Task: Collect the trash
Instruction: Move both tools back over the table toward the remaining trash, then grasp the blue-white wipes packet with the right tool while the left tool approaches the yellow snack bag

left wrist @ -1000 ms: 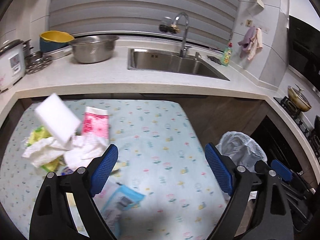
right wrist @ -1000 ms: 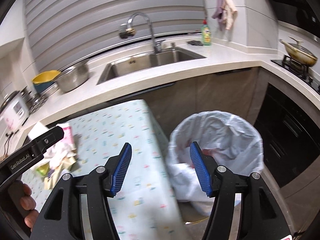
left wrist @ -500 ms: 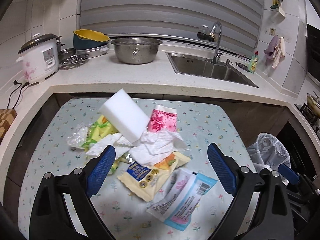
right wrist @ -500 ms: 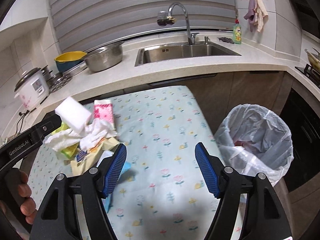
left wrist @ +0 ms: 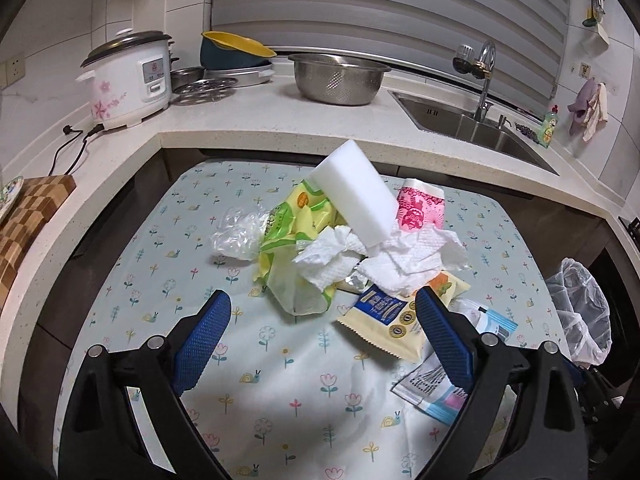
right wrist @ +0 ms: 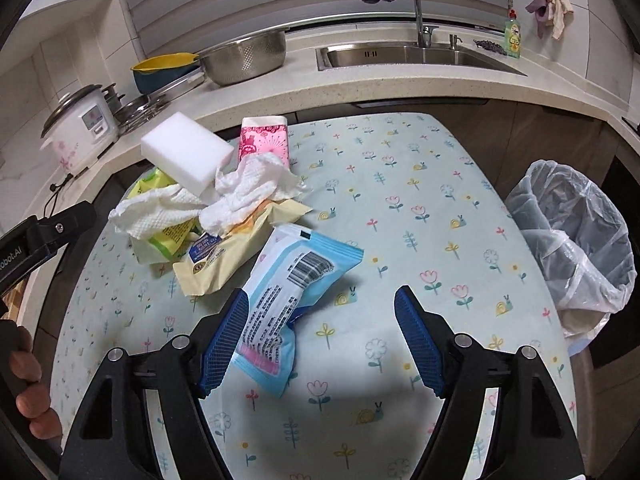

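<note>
A trash pile lies on the flowered table (left wrist: 280, 400): a white sponge block (left wrist: 352, 196), crumpled white tissues (left wrist: 384, 256), a yellow-green wrapper (left wrist: 288, 224), a pink packet (left wrist: 420, 208), a cream snack bag (left wrist: 384, 320) and a light-blue wipes pack (right wrist: 288, 292). My left gripper (left wrist: 324, 332) is open and empty just short of the pile. My right gripper (right wrist: 320, 336) is open over the table, its left finger (right wrist: 224, 340) beside the blue pack. A bin lined with a clear bag (right wrist: 572, 248) stands off the table's right edge.
A counter wraps round the back with a rice cooker (left wrist: 124, 76), steel colander (left wrist: 336, 76), stacked bowls (left wrist: 236, 52) and sink (left wrist: 468, 120). A wooden board (left wrist: 28, 216) lies at the left. A clear plastic scrap (left wrist: 236, 236) lies left of the pile.
Both grippers swung left from the bin toward the pile and came lower and closer to the table. Both stayed open and empty.
</note>
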`<control>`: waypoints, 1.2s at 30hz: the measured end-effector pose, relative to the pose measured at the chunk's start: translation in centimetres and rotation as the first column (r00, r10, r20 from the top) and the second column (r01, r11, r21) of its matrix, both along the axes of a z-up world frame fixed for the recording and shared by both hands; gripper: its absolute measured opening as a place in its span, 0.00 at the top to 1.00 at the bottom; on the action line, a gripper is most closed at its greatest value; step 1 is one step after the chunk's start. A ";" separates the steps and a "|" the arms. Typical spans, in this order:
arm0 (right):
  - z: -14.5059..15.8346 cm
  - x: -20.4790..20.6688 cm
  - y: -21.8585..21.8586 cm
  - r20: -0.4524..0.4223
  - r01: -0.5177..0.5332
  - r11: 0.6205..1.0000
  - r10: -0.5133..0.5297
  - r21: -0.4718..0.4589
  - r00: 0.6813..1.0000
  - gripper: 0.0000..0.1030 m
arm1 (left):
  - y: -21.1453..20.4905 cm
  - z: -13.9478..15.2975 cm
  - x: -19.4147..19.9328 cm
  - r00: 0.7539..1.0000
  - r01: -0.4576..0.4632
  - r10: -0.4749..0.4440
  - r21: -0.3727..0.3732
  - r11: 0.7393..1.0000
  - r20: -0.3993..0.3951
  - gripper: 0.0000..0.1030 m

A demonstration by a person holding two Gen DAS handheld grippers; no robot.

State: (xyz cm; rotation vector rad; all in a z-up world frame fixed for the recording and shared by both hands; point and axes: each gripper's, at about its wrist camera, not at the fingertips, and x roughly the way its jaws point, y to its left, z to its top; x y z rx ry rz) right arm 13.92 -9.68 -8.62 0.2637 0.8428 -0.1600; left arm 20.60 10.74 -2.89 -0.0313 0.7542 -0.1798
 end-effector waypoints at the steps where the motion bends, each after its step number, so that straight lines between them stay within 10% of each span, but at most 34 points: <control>1: -0.3 0.2 0.3 -0.007 -0.002 1.000 0.002 0.003 1.000 0.30 | 0.3 -0.3 0.1 1.000 -0.004 0.004 -0.002 1.000 -0.006 0.14; 15: -3.5 3.0 2.4 -0.061 0.000 1.000 0.000 0.009 0.998 0.31 | 0.6 -3.3 1.0 0.997 0.002 -0.002 -0.008 1.000 -0.081 0.14; 25: -2.4 2.2 0.1 -0.027 0.014 1.000 -0.013 0.026 1.000 0.72 | -2.3 -4.8 1.6 0.990 0.070 -0.072 -0.025 0.997 -0.120 0.10; 36: -0.8 0.7 -4.7 0.013 0.101 0.993 -0.102 0.052 0.995 0.74 | -6.5 -6.8 2.2 0.979 0.140 -0.141 -0.020 0.990 -0.147 0.10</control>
